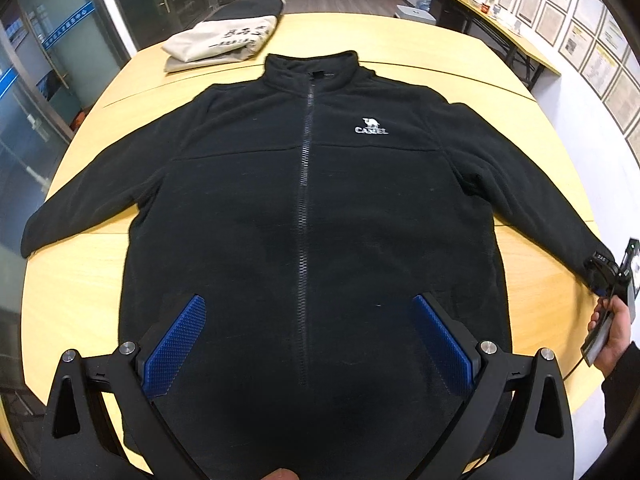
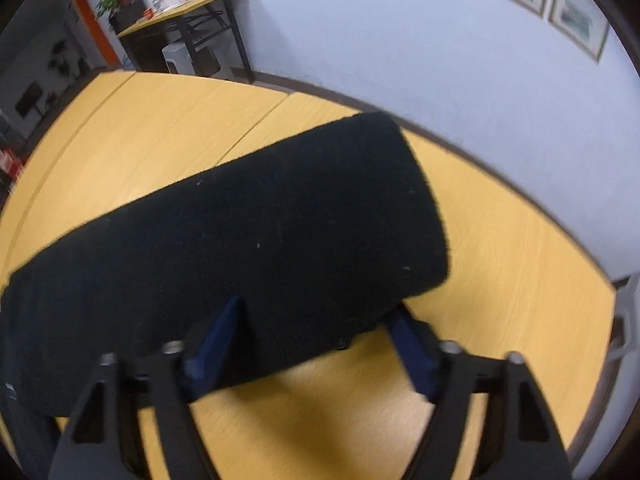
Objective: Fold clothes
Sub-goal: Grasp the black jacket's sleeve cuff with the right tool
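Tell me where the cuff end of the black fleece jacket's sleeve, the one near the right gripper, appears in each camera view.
Left wrist view: the sleeve cuff lies at the far right edge, on the yellow wooden table, at the right gripper.
Right wrist view: the same sleeve cuff fills the centre, its end pointing to the upper right, over the gripper's blue pads.
Shared landmark: the yellow side desk by the wall.

Jacket lies on table — folded garment behind.
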Motion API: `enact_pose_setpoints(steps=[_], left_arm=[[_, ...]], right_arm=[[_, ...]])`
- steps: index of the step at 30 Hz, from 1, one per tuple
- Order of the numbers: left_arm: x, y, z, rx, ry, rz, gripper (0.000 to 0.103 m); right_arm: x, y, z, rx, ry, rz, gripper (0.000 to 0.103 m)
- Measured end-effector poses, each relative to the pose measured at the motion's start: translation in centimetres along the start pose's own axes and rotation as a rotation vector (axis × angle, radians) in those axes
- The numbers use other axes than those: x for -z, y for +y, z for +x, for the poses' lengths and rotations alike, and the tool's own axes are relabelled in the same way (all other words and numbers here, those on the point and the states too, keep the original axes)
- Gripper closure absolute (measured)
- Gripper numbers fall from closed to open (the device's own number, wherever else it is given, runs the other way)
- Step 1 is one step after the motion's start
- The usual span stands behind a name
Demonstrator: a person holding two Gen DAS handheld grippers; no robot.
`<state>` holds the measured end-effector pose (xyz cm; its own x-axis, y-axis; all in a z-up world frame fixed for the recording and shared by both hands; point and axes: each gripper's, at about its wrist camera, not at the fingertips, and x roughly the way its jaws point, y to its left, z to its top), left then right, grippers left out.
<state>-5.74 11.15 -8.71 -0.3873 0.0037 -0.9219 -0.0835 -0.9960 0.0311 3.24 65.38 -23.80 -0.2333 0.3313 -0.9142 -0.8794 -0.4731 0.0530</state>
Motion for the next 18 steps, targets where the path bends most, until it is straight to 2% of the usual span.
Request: enact_pose_setpoints(steps=[5,8,10,14,16,18], left_arm=[[-0.1,-0.8,0.7,0.007,0.005,-0.005,0.0],[-0.1,-0.9,0.9,0.012,0.006,-0.002,0.0],[0.0,-0.7,1.1,0.017,0.005,-0.003,0.0],[0.4,0.2,1.3,0.037,-0.002,-0.014,0.0],[0.7,0.8,1.4,0.047,-0.008,-0.021,0.0],[1.0,1.7,1.5,0.06,-0.013,-0.031,0.0]], right_arm=[[-0.5,-0.2,0.0,0.003,-0.029,0.002,0.087],[-0.9,-0.7,-0.7,-0.027,-0.06,0.006,0.091],[-1.9,-1.2,-2.0,-0.054,-0.113,0.001,0.092],[-2.2,0.7,-7.4,-0.08,-0.286,-0.103,0.093],[-2.4,2.6,-10.6,-0.1,-0.383,-0.176,0.093],[-1.7,6.1,-14.5,-0.148,-0.481,-0.26,0.093]])
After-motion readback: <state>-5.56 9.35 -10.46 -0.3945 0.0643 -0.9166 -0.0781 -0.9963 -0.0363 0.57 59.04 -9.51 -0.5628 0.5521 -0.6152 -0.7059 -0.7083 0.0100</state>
